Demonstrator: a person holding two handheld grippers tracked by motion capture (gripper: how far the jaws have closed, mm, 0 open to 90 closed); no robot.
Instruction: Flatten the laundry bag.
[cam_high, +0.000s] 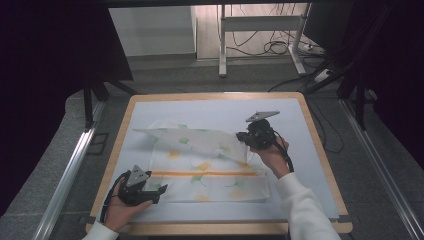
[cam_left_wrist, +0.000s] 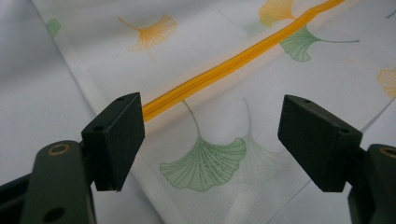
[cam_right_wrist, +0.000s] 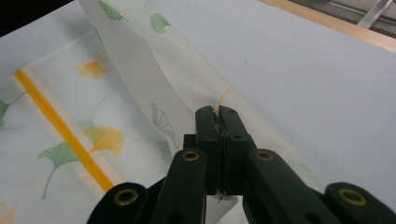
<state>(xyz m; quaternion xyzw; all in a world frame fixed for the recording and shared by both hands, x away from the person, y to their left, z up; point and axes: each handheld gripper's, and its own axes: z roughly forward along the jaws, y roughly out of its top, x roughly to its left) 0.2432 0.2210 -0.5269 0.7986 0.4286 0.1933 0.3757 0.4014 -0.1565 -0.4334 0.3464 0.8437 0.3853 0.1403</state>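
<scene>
Item: white cloth (cam_high: 210, 175) with ginkgo-leaf print and orange stripe (cam_high: 205, 173), spread at centre of the pale mat (cam_high: 310, 165) on the wooden table (cam_high: 320, 145).

Right gripper (cam_high: 243, 138), centre-right of the high view: jaws pinched tight on the cloth's edge, lifting a fold up and leftward across the frame.

Left gripper (cam_high: 162, 191), lower left: jaws wide apart, empty, just above the cloth's near-left corner; green leaf (cam_left_wrist: 205, 163) between them.

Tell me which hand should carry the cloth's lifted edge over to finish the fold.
Right. The right gripper is shut on the raised edge of the cloth, folded partway over. The left gripper sits open over the near left corner, gripping nothing; probably best for steadying it.
</scene>
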